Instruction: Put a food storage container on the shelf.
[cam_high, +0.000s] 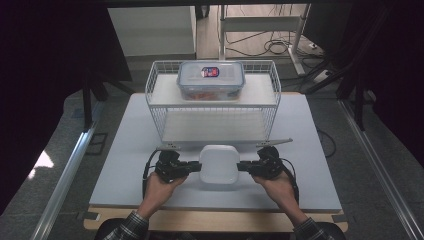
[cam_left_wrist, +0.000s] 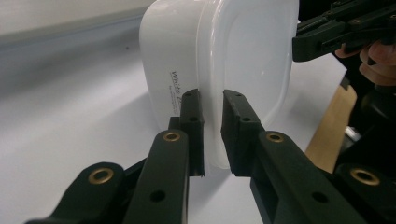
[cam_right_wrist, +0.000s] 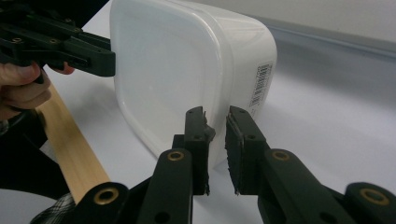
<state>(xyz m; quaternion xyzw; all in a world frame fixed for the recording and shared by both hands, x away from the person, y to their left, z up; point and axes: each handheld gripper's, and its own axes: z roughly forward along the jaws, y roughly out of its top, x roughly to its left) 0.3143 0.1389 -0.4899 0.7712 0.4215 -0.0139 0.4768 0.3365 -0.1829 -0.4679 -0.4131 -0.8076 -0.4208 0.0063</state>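
On the near half of the white table top (cam_high: 125, 165), just in front of the wire shelf rack (cam_high: 155, 90), sits a white plastic container (cam_high: 219, 164) with rounded corners, capped by a translucent lid. The left gripper (cam_high: 192, 167) comes at it from one side and the right gripper (cam_high: 244, 167) from the other, each held in one of the person's hands, so the box is caught between the two.

From the left gripper view, the two black jaws stand close together with the projecting rim of the lid (cam_left_wrist: 212, 116) passing between them; the pads appear to pinch that rim, though the narrow gap on one side makes firm contact hard to confirm. Faint printed lettering runs along the container's side wall there. From the right gripper view, the jaws are likewise drawn in tight on the opposite rim (cam_right_wrist: 215, 135), and a barcode sticker (cam_right_wrist: 260, 84) shows on the side wall nearby. Each gripper view also catches the other gripper gripping the far edge.

On the rack's upper tier rests a clear latch-lid food box (cam_high: 211, 79) with a blue and red label. A strip of wooden edge (cam_high: 215, 220) borders the table nearest the person.
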